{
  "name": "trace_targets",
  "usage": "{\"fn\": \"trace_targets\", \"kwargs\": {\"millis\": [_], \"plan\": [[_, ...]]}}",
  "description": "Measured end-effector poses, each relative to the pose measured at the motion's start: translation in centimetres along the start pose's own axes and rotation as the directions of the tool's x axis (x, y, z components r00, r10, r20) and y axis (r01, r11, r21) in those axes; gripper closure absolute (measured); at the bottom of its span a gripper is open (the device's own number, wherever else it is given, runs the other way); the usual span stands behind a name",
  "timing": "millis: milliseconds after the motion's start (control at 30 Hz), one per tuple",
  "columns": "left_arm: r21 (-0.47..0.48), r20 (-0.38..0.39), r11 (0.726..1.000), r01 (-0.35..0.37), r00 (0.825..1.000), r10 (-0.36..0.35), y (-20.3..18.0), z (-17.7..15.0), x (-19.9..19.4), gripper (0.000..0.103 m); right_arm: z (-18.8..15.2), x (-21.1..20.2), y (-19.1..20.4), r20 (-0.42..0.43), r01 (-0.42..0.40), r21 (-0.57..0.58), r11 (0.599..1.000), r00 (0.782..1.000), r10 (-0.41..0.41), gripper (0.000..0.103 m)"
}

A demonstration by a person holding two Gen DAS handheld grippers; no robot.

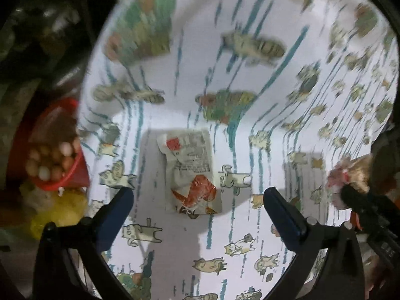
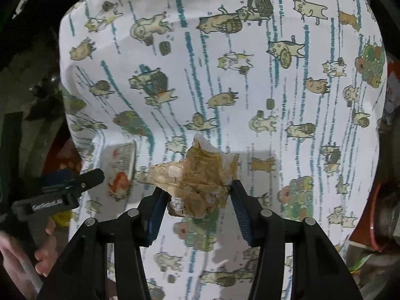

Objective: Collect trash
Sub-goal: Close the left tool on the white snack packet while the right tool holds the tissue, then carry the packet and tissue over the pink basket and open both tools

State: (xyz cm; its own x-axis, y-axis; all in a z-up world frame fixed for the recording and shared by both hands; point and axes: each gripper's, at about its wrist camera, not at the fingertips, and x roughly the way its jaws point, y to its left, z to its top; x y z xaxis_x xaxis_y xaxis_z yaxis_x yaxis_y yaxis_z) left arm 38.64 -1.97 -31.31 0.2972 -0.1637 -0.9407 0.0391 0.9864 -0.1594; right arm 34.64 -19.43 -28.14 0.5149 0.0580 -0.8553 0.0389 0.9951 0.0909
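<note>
Round table point(image 1: 250, 50) under cat-print cloth point(image 2: 225, 87); crumpled white-and-red wrapper point(image 1: 191, 172) lying flat on it

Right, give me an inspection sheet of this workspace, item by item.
Surface: round table under a white cloth printed with cats and teal stripes.
Job's things: white and orange snack wrapper lying flat on the cloth; crumpled brown paper wad off the cloth.
Clutter: red bowl of eggs and a yellow thing beside the table edge.
Grippers: left hand-held gripper open, its fingers astride the wrapper without touching it; right hand-held gripper shut on the paper wad.
Cables: nothing seen.
Surroundings: dark and blurred, no detail; a hand shows on the left gripper's handle.
</note>
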Motion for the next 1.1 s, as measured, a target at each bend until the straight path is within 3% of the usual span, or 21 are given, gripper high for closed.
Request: {"fn": "trace_targets", "kwargs": {"millis": [367, 433, 467, 500, 567, 633, 867, 967, 1100], "plan": [[0.003, -0.104, 0.993, -0.115, 0.988, 0.115, 0.3, 0.3, 5.9, 0.001, 1.3, 0.8, -2.0, -0.002, 0.03, 0.023, 0.999, 1.0, -0.03, 0.05], [0.016, -0.109, 0.994, -0.11, 0.988, 0.111, 0.4, 0.3, 6.2, 0.027, 1.3, 0.8, -1.9, 0.0, 0.032, 0.016, 0.999, 0.999, -0.032, 0.05], [0.025, -0.106, 0.992, -0.127, 0.986, 0.129, 0.2, 0.3, 6.4, 0.029, 1.3, 0.8, -1.9, 0.0, 0.032, 0.015, 0.999, 0.999, -0.032, 0.05], [0.032, -0.097, 0.991, -0.129, 0.987, 0.132, 0.1, 0.2, 6.2, 0.04, 1.2, 0.7, -1.8, 0.0, 0.03, 0.015, 0.999, 1.0, -0.03, 0.05], [0.04, -0.101, 0.995, -0.095, 0.99, 0.099, 0.0, 0.2, 5.9, 0.042, 1.2, 0.7, -1.8, 0.001, 0.03, 0.018, 0.999, 1.0, -0.03, 0.05], [0.034, -0.099, 0.996, -0.087, 0.991, 0.09, -0.1, 0.2, 5.5, 0.054, 1.1, 0.6, -1.9, 0.002, 0.03, 0.023, 0.999, 1.0, -0.03, 0.05], [0.035, -0.087, 0.999, 0.025, 0.996, -0.022, -0.1, -0.9, 1.8, 0.054, 0.6, -0.7, -2.2, 0.026, 0.031, 0.035, 0.999, 0.999, -0.031, 0.05], [0.05, -0.066, 0.998, 0.041, 0.997, -0.038, 0.0, -1.4, -0.1, 0.054, 0.4, -1.3, -2.3, 0.023, 0.005, 0.05, 0.999, 1.0, -0.006, 0.05], [0.067, -0.044, 0.995, 0.068, 0.997, -0.065, 0.9, -2.9, -3.6, 0.053, 0.2, -3.5, -1.1, 0.053, 0.037, -0.006, 0.999, 0.998, -0.037, 0.05]]}}
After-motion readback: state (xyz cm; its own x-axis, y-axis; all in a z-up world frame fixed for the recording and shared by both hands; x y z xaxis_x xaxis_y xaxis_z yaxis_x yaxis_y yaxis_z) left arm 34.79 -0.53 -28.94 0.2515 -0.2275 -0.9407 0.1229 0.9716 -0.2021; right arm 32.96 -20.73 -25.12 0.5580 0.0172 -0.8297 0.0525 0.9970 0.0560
